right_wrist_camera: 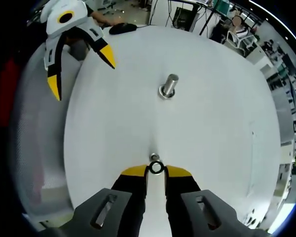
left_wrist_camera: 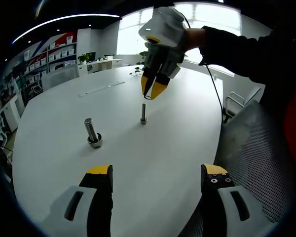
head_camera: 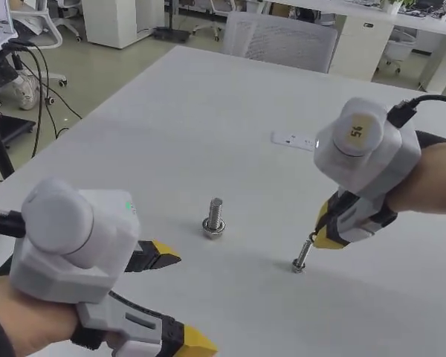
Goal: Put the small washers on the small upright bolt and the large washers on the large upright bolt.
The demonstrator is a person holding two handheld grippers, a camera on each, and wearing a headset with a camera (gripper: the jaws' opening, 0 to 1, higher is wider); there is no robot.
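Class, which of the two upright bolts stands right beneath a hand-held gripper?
The thin bolt, just under the right hand-held gripper, which pinches a small washer above its tip. The thick bolt stands apart, nearer the table's middle.

The left gripper (head_camera: 180, 297) and right gripper (head_camera: 317, 236) have white bodies, black yellow-tipped jaws and black cables (head_camera: 420, 100); the sleeves (left_wrist_camera: 237, 44) are dark.

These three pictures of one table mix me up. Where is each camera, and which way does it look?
Head view: on the person's head, looking down at the table; left tongs, right tongs and wrists show.
Left gripper view: on the left tongs, facing across the table at the right tongs; a sleeve shows.
Right gripper view: on the right tongs, looking down at the small washer they pinch.
Shared: every view shows the large bolt.
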